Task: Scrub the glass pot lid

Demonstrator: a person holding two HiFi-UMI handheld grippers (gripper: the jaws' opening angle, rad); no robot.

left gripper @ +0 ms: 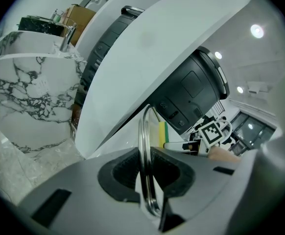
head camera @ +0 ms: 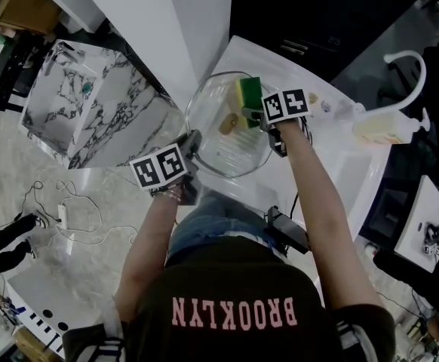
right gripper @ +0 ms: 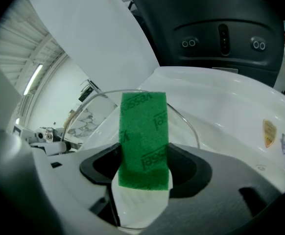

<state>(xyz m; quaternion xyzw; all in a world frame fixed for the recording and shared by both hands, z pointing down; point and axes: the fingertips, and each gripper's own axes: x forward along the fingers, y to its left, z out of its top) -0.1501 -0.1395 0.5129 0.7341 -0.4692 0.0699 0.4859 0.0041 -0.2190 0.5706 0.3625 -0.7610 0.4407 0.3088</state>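
The round clear glass pot lid (head camera: pixel 218 155) has a shiny metal rim. At its 1 o'clock, the green-and-yellow foam sponge (right gripper: pixel 143 141) shows a coarse matt face. At 9 o'clock stands a veined white marble block (head camera: pixel 91 104).

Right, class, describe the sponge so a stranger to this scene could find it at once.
Find the white counter before the person, then the round glass pot lid held over it. At the lid's far edge is the sponge, clamped in the right tongs: the only green-and-yellow thing there.

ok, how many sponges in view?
1: a green-yellow sponge, clamped in the right tongs at the glass lid. Others could be hidden behind the person.
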